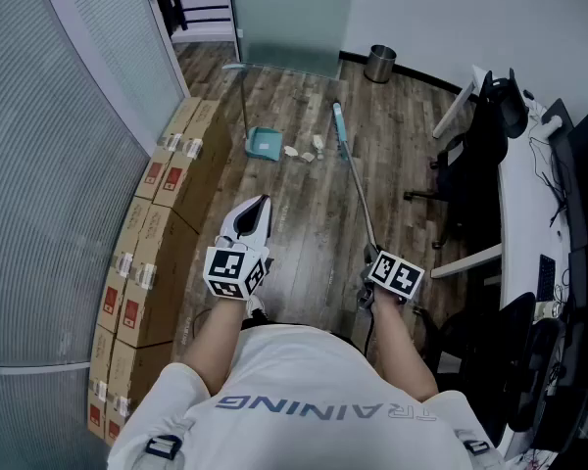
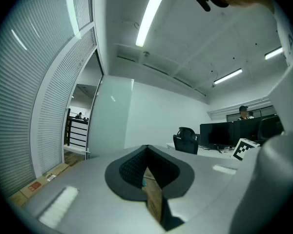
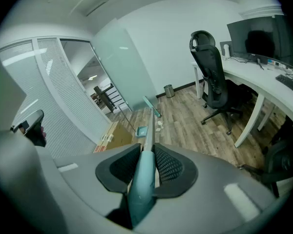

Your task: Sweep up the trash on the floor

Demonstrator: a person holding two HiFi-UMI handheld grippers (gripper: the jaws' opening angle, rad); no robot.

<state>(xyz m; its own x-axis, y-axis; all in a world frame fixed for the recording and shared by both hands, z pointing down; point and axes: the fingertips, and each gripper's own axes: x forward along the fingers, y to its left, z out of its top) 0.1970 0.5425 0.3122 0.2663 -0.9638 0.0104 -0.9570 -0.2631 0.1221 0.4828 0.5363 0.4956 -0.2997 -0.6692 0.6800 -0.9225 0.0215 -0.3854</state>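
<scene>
Looks barely started on the wooden floor [image 1: 304, 213]. Has the broom [image 1: 356, 184] reaching ahead, head down on the boards, with the teal dustpan [image 1: 264, 144] standing near it. Pinches the broom handle in the right gripper [image 3: 145, 152]; carries nothing in the left gripper [image 2: 146, 152], jaws pressed together. Leaves the white trash [image 1: 305, 152] loose between dustpan and broom head, yet to be swept in.

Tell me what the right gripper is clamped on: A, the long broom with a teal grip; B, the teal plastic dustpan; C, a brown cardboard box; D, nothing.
A: the right gripper is shut on the long broom with a teal grip; the teal plastic dustpan lies apart.
</scene>
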